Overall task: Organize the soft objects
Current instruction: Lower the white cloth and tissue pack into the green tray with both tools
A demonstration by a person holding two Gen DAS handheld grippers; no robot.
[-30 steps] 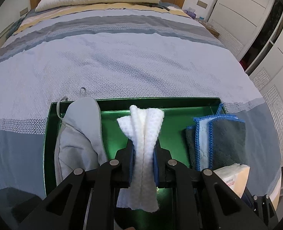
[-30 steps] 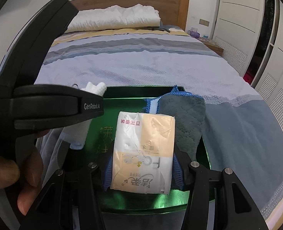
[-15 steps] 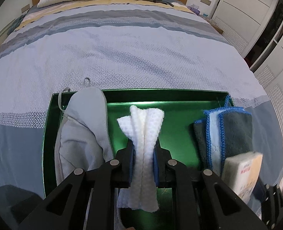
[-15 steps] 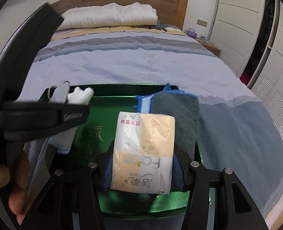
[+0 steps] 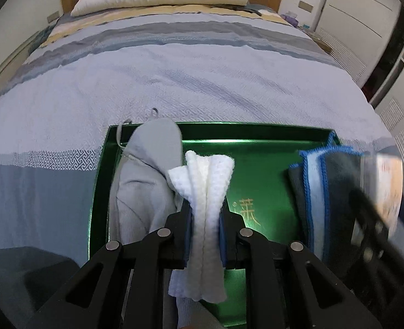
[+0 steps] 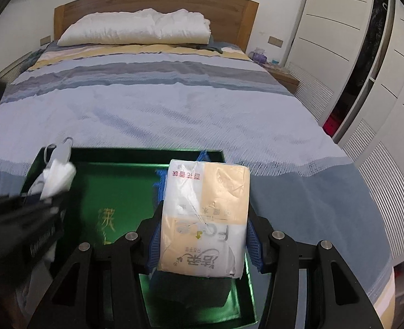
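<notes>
Green glossy tray (image 5: pixel 256 142) sits on the bed (image 5: pixel 202 76), near its foot end, gold characters printed on the tray floor. Left gripper (image 5: pixel 204 230) has its fingers (image 5: pixel 184 235) pressed almost together, pinching a white waffle-weave cloth (image 5: pixel 206 192) bunched upright between the blue pads, above the middle of the tray; cloth ends stick out above and below the grip. Grey fabric item (image 5: pixel 147 181) with a thin cord lies in the tray's left part, its tip leaning on the far rim. Folded grey towel with blue edging (image 5: pixel 325 192) lies in the tray's right part, one corner over the far rim. Right gripper (image 6: pixel 203 244) has its fingers (image 6: pixel 154 244) partly spread and clamped on both sides of a tissue pack (image 6: pixel 206 219), cream and white wrapper with red and grey print, held over the right side of the tray, above the grey towel; whether the pack touches the towel cannot be told. In the left wrist view the right gripper and pack appear blurred at the right edge. White pillow (image 6: pixel 136 28) lies at the wooden headboard (image 6: pixel 158 2); white wardrobe doors (image 6: pixel 338 41) stand right of the bed.
</notes>
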